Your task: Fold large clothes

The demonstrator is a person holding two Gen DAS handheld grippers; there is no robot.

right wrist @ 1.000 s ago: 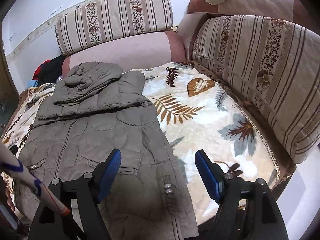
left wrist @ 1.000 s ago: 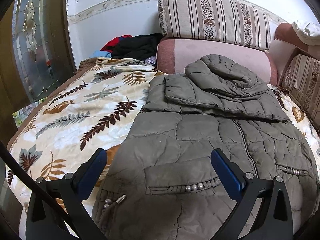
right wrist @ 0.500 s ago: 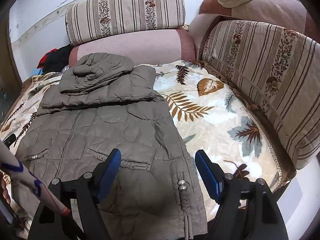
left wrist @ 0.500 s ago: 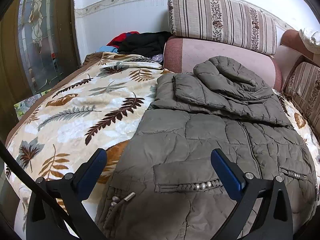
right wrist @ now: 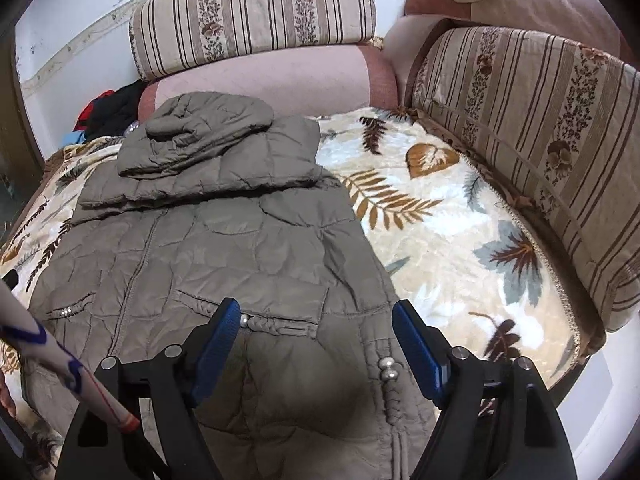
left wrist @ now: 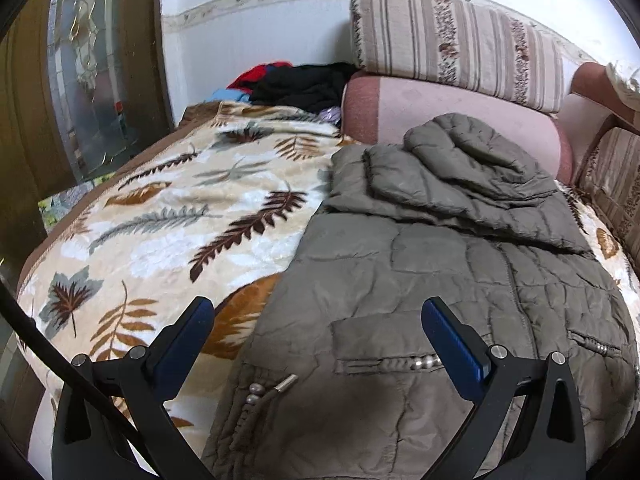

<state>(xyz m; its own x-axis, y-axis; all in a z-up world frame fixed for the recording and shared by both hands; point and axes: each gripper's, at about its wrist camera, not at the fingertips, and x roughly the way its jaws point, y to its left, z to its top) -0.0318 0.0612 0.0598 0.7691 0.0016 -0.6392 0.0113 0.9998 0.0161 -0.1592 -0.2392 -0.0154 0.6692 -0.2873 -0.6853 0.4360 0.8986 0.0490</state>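
Left wrist view is showing the olive quilted jacket (left wrist: 420,280) lying flat on the leaf-print blanket (left wrist: 160,232) ahead of the left gripper (left wrist: 316,332), hood and sleeves already folded in at the far end. Both grippers are closing in on the near hem compared with a second ago, jaws standing apart and empty, the right gripper (right wrist: 316,330) hanging over the beaded pocket trim (right wrist: 276,325), so a lengthwise fold is likely next. The hem itself is being cut off below the frame.

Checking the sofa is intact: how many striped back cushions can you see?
2: one striped cushion along the back wall behind the jacket's hood, another along the right side. Others may lie outside view.
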